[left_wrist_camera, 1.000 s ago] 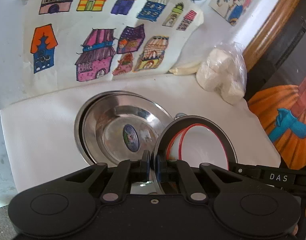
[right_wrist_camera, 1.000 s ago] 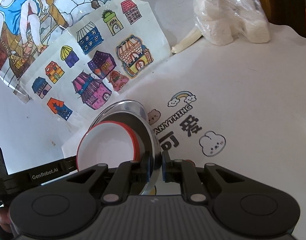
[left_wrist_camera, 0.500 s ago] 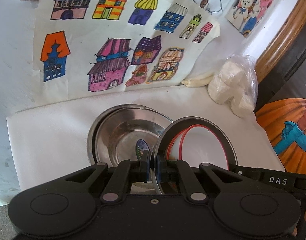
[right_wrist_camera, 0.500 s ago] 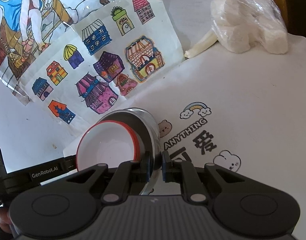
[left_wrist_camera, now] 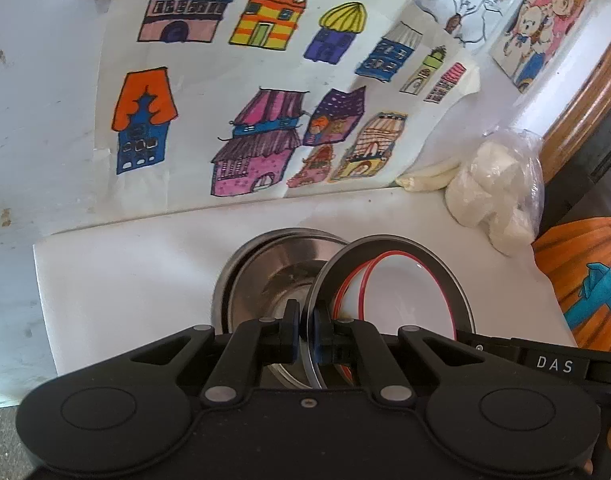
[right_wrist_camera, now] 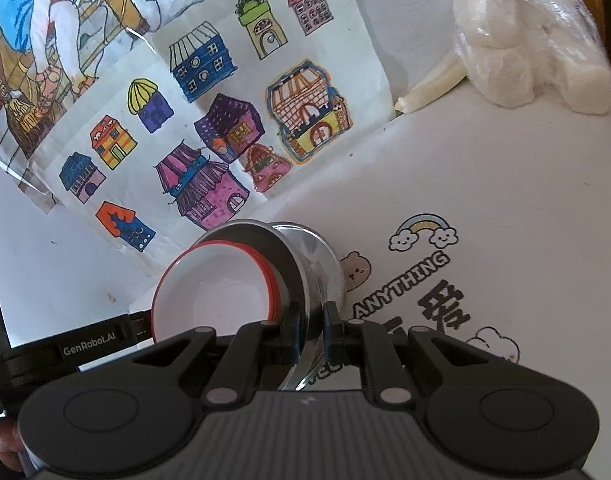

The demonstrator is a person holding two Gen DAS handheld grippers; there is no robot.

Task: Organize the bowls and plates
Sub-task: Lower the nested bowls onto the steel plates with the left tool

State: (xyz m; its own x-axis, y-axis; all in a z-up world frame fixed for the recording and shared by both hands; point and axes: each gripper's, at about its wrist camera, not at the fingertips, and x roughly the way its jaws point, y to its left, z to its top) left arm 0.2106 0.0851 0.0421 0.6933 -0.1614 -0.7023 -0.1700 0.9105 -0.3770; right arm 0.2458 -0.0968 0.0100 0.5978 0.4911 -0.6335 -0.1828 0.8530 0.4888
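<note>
Left gripper: jaws closed down on the near rim of a steel plate, which stands tilted up off the table. Nested against that plate are white bowls with red rims.

Right gripper: jaws pinched on the opposite rim of what I judge to be the same stack; from this side the white bowl's hollow faces the camera and the steel shows behind it.

So both grippers carry one stack between them, above a white mat. Just behind it in the left view, a second pile of steel plates lies flat on the mat.

Step in hand, as I judge it: bring the held stack to the flat pile.

To do it well:
- keep both pinches firm;
- move the hands together so the rim does not twist;
- level the stack before lowering, or the bowls may slide out;
- release only once seated.

A bagged white lump sits clear, at the far right.
</note>
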